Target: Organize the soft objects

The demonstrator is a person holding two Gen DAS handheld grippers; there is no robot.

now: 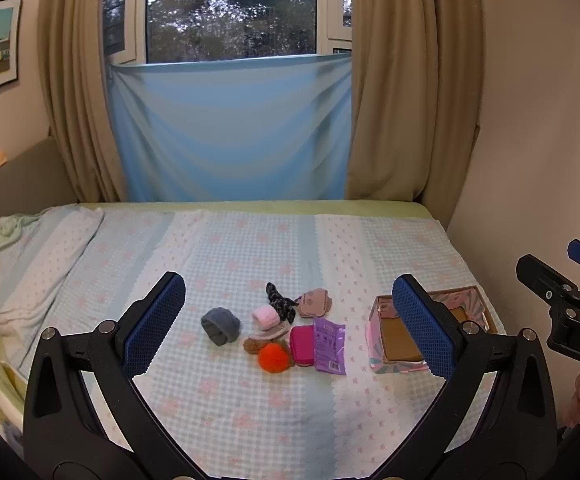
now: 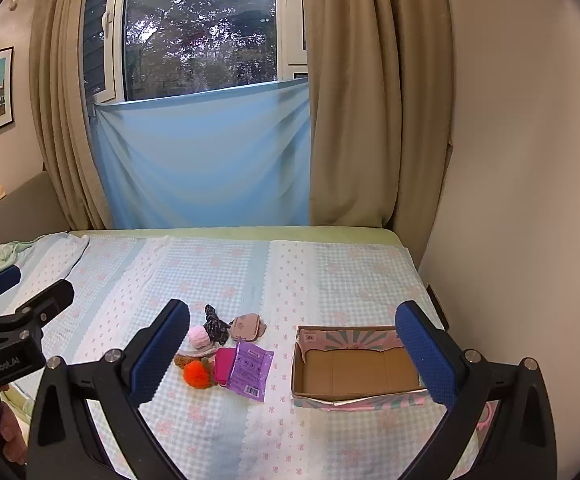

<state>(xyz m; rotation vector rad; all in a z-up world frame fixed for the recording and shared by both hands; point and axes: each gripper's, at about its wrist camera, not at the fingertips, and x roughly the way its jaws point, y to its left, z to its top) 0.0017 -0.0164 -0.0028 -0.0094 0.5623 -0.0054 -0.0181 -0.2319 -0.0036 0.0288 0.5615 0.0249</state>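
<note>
Nearest the lens in each wrist view are the blue-padded fingers of that view's own claw: the left claw (image 1: pixel 290 320) and the right claw (image 2: pixel 301 352) both stand spread wide, gripping nothing, held above the near edge of the bed (image 1: pixel 250 420). Soft things lie bunched on the checked cover, ahead of the left claw and squarely between its fingers: a grey roll (image 1: pixel 221 325), a pink roll (image 1: pixel 265 315), an orange pompom (image 1: pixel 274 356), a magenta pouch (image 1: pixel 302 345), a purple packet (image 1: pixel 329 345) and a dark patterned scrap (image 1: pixel 278 302). An open cardboard box (image 2: pixel 353 368), apparently empty, sits just right of the bunch, directly before the right claw. Judging by this, the left claw is better lined up on the pile, the right on the box; the purple packet, long axis running away from the camera, lies closest to the box
</note>
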